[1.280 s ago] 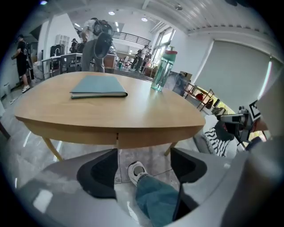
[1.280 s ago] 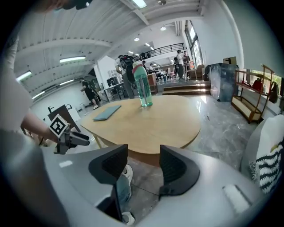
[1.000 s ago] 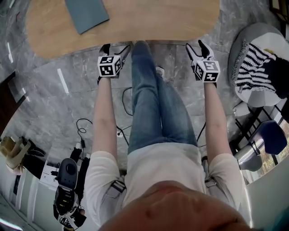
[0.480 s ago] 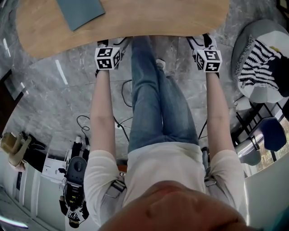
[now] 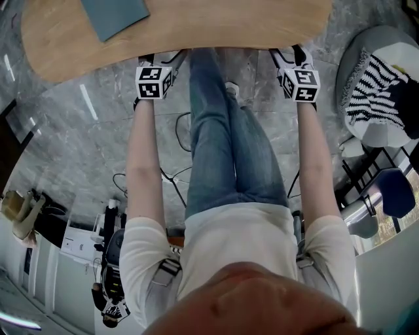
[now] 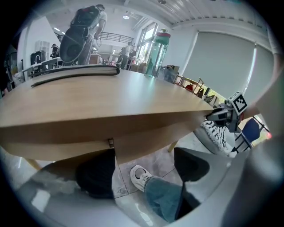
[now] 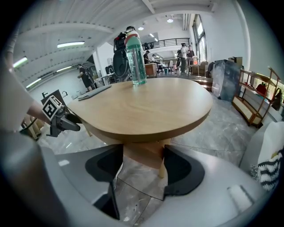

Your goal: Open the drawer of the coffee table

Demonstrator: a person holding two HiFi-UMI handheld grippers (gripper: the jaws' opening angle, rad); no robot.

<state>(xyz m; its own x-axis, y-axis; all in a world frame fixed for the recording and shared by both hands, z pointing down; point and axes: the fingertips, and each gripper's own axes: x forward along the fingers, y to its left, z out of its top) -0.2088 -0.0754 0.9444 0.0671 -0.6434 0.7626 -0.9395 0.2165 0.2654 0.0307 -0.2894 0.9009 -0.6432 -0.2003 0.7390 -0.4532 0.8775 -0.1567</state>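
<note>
The oval wooden coffee table (image 5: pixel 196 29) fills the top of the head view. My left gripper (image 5: pixel 159 64) and right gripper (image 5: pixel 292 57) are both at its near edge, one on each side of the person's leg. In the left gripper view, a wooden panel (image 6: pixel 151 137) with a small metal fitting (image 6: pixel 111 142) hangs under the tabletop, just beyond my left gripper (image 6: pixel 142 170). Its jaws are closing with nothing gripped. In the right gripper view, the jaws of my right gripper (image 7: pixel 142 168) are also closing on empty air, framing the table's base (image 7: pixel 144 155).
A blue-grey book (image 5: pixel 111 16) and a green water bottle (image 7: pixel 135 57) are on the tabletop. The person's jeans leg (image 5: pixel 222 150) and white shoe (image 6: pixel 141 175) reach under the table. A grey seat with a striped cushion (image 5: pixel 380 85) stands at right. Cables (image 5: pixel 177 176) lie on the floor.
Both grippers have moved forward to the table's near edge, so their fingertips now sit under its rim. Over the last half second they have hardly shifted.
</note>
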